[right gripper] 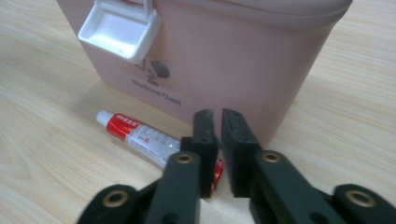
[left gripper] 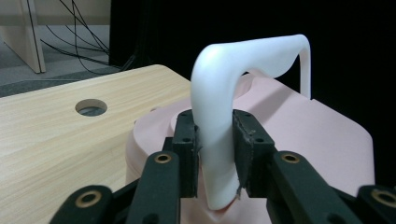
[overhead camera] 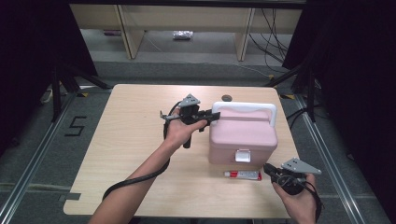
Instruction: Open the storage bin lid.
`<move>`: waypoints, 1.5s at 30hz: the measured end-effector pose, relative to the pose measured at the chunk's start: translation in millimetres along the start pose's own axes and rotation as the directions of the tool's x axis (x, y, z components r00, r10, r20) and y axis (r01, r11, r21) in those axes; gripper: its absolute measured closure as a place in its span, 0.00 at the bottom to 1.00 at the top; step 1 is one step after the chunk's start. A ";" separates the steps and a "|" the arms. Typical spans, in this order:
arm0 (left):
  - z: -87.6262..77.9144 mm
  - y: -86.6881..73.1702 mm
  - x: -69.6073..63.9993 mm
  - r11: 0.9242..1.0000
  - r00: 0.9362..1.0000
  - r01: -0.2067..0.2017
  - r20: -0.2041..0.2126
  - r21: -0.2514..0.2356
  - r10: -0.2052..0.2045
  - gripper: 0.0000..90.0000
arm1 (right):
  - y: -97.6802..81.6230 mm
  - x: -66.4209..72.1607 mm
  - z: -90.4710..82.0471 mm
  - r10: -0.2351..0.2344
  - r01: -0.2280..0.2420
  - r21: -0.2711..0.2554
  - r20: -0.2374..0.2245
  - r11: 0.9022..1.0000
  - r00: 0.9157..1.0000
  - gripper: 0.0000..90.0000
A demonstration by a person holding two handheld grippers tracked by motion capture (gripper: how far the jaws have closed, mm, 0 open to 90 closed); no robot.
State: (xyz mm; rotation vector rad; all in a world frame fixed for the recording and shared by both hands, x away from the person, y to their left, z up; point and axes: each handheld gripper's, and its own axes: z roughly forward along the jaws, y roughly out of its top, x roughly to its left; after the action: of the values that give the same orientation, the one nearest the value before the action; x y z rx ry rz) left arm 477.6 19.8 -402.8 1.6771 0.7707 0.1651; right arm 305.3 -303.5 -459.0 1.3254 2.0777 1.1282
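Nearest the person, the right gripper (overhead camera: 273, 171) lies low at the table's front edge, its tip at the tail end of a small red-and-white tube (overhead camera: 242, 175) that rests flat on the table (overhead camera: 130, 154) just in front of the box. In the right gripper view its black jaws stand almost together with a thin slit between them, and the tube (right gripper: 140, 135) runs under the left jaw; whether the pads actually pinch the tube's tail or merely sit above it cannot be told, so the tube counts as not yet picked up. Just beyond it stands the pink medicine box (overhead camera: 243, 135), lid down, its white front latch (overhead camera: 242, 155) flipped outward, which suggests the catch is already released. Farther back, the left gripper (overhead camera: 211, 115) reaches in from the box's left side, and the left gripper view shows its jaws clamped on the near leg of the raised white handle (left gripper: 219, 126), pads pressing both faces. As a judgement, the work looks early: the box is steadied by its handle and unlatched, but the lid is yet to be opened and the tube yet to be lifted and put inside.
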 end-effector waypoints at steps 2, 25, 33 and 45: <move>-0.8 1.1 -0.1 1.000 1.000 0.004 0.002 0.003 -0.004 0.82 | 0.5 -0.5 -0.4 -0.002 0.002 -0.004 -0.002 1.000 1.000 0.97; -2.3 25.1 6.4 0.998 0.998 0.053 0.027 0.034 -0.054 0.83 | 34.7 -17.8 -24.3 0.022 -0.010 -0.156 0.072 0.988 0.997 1.00; -3.4 27.7 7.4 0.998 0.998 0.054 0.029 0.038 -0.055 0.83 | 52.4 -21.6 -18.9 0.034 -0.023 -0.161 0.067 0.987 0.997 1.00; -21.0 35.2 4.6 0.998 0.998 -0.045 -0.033 -0.048 0.044 0.54 | 62.7 -21.5 -15.9 0.053 -0.039 -0.160 0.082 0.986 0.995 1.00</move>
State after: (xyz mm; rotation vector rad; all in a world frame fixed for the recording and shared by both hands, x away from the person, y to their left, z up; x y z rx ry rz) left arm 484.5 37.7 -366.3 1.6495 0.7482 0.2408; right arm 337.6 -315.7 -400.2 1.3271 1.8644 1.2072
